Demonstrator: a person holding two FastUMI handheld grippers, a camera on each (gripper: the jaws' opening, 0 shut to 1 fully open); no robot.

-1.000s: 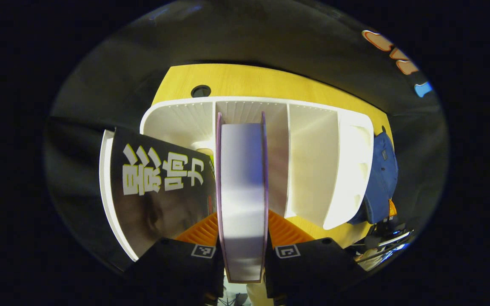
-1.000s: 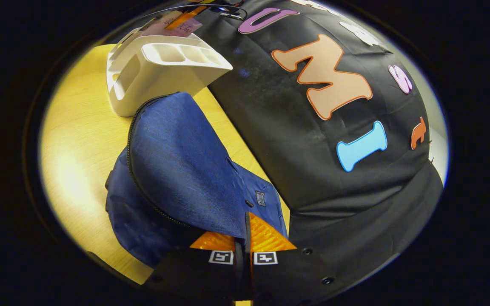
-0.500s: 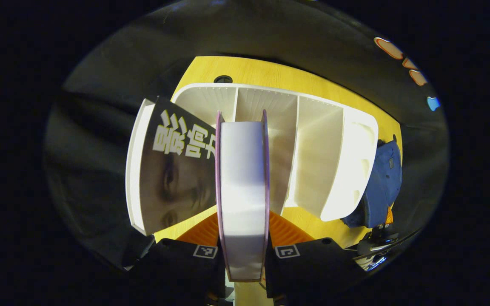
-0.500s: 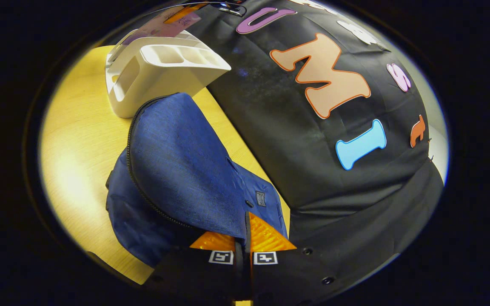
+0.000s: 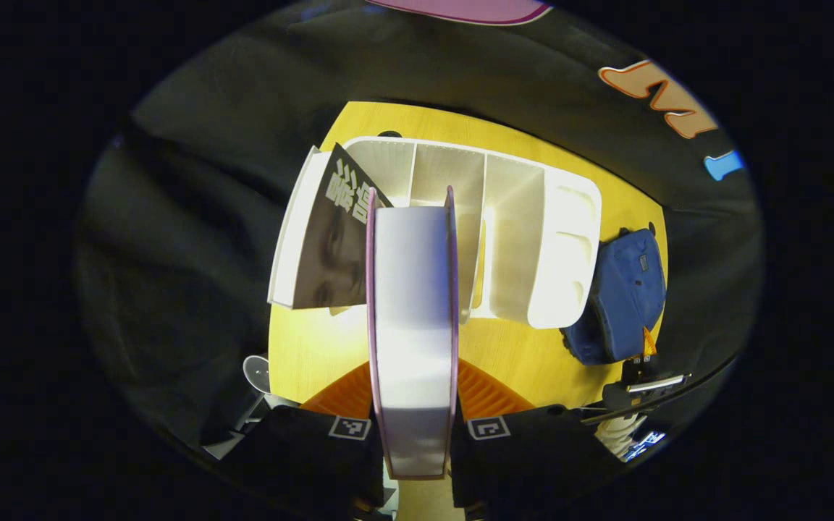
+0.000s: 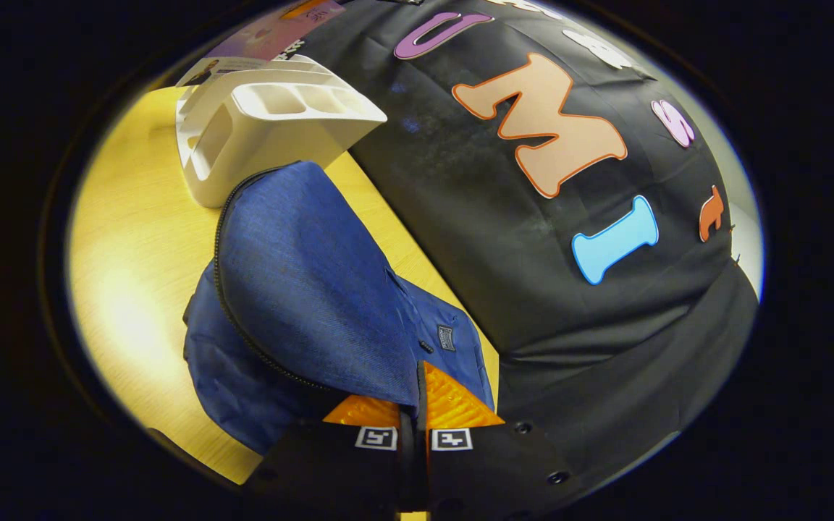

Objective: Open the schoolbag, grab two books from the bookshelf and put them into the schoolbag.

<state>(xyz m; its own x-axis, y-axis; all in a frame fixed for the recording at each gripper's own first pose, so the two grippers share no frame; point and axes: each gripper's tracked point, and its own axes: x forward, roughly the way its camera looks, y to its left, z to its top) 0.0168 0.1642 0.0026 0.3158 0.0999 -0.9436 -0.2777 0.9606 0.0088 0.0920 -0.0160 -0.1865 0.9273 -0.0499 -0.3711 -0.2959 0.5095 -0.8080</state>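
**Left tool holds 1 book above the bookshelf; right tool pinches the schoolbag flap**

Your left tool [image 5: 413, 427] is pinching a thick book with purple covers and pale page edges [image 5: 412, 318], 1 finger pressed on each cover. In the left gripper view the book stands edge-on between the fingers, raised above the white plastic bookshelf with upright dividers [image 5: 511, 239] that sits on the yellow wooden desk [image 5: 316, 347]. You look down into the bookshelf's open compartments. A second book with a dark cover and a photographed face [image 5: 330, 246] leans tilted in the bookshelf's end compartment, on the side away from the schoolbag.

The blue fabric schoolbag [image 5: 623, 297] lies on the desk just beside the bookshelf's other end. Your right tool [image 5: 641, 362] shows small at the schoolbag's near edge in that view.

In the right gripper view, your right tool [image 6: 413, 434] has its fingers pressed together on the edge of the schoolbag's [image 6: 301, 289] blue flap, which is lifted so that its zipper line curves along the raised edge. The bookshelf [image 6: 265, 123] stands just behind the schoolbag, with the desk [image 6: 135, 275] bare beside both.
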